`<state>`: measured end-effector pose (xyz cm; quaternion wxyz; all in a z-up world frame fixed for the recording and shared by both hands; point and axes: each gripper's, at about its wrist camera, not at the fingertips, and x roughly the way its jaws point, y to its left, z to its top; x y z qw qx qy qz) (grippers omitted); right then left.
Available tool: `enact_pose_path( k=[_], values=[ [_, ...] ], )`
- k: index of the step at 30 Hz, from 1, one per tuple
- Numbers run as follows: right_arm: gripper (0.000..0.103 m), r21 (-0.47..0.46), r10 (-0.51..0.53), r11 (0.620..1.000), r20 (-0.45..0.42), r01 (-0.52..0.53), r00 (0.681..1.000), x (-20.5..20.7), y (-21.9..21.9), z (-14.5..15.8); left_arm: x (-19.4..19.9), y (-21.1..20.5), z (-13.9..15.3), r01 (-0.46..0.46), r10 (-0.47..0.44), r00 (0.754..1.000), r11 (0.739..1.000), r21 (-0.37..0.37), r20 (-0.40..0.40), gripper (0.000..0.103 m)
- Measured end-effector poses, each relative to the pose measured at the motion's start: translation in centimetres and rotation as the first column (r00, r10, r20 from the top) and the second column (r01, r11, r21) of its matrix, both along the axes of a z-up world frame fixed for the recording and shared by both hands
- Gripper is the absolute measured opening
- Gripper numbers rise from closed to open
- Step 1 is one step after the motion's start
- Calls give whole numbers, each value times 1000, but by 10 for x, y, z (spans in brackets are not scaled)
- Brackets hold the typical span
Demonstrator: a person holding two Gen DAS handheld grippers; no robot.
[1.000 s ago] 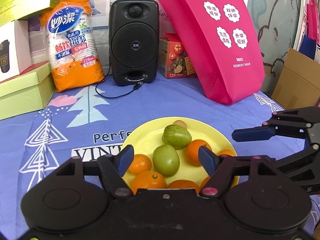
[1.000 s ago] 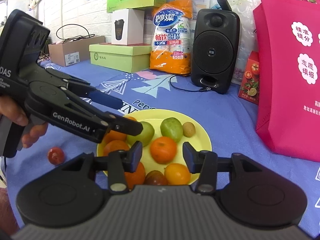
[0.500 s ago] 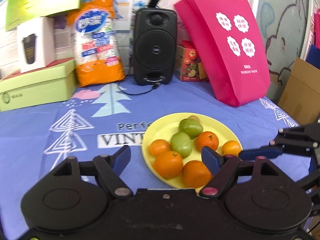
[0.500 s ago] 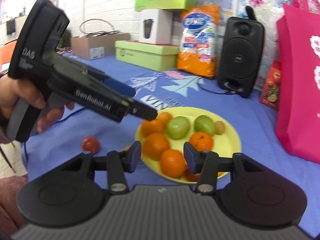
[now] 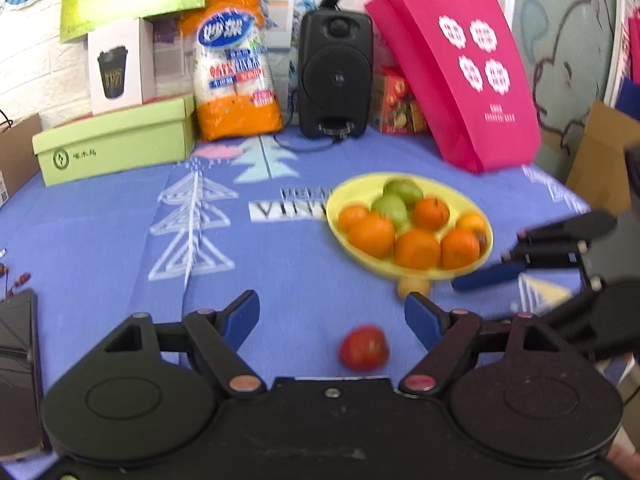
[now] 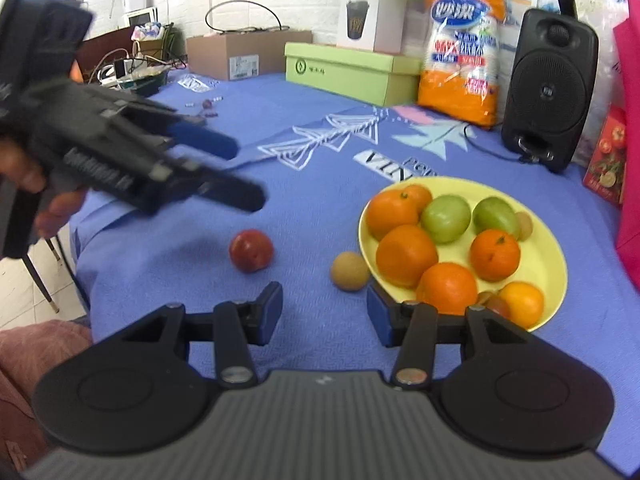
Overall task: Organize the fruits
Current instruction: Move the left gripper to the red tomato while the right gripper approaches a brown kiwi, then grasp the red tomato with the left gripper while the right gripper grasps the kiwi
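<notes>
Left wrist view: my left gripper (image 5: 332, 316) has just been opening; its jaws stand wide and empty, with the round red fruit (image 5: 364, 347) on the blue cloth between them, slightly right.
Right wrist view: my right gripper (image 6: 324, 312) is partly open, empty; the small tan round fruit (image 6: 349, 270) lies just ahead, touching the yellow plastic plate (image 6: 556, 264).

we see the left gripper (image 5: 331, 313) as black plastic with blue finger pads, round housings, copper-coloured pivot screws. right gripper (image 6: 323, 309) has the same build over a grey ribbed base. white lettering on the left body, too blurred to read. pinkish-brown clothing at the lower left.
</notes>
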<state>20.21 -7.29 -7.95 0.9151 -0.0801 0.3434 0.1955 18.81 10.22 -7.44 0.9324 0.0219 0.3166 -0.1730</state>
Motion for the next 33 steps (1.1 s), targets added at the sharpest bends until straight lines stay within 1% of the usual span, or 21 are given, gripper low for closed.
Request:
enact_pose_path(
  k=[6, 12, 18, 22, 26, 33],
  values=[
    [46, -3, -25, 1000, -8, 25, 1000, 8, 4, -8, -2, -7, -21, 22, -22, 999, 1000, 1, -37, 80],
    [46, -16, -28, 1000, -17, 27, 999, 11, 5, -12, 5, -17, -32, 49, -49, 998, 999, 8, -45, 70],
    [45, -17, -39, 999, -22, 39, 999, 18, 4, -15, 11, -22, -36, 72, -71, 997, 997, 22, -41, 50],
    [45, -6, -35, 999, -21, 35, 999, 22, 6, -17, 11, -22, -38, 81, -80, 996, 996, 38, -42, 33],
    [45, -4, -28, 1000, -18, 28, 999, 28, 11, -18, 9, -17, -38, 79, -77, 996, 996, 32, -45, 31],
    [46, 1, -15, 1000, -8, 15, 1000, 40, 22, -19, 5, -6, -36, 42, -41, 998, 999, 23, -48, 31]
  ],
)
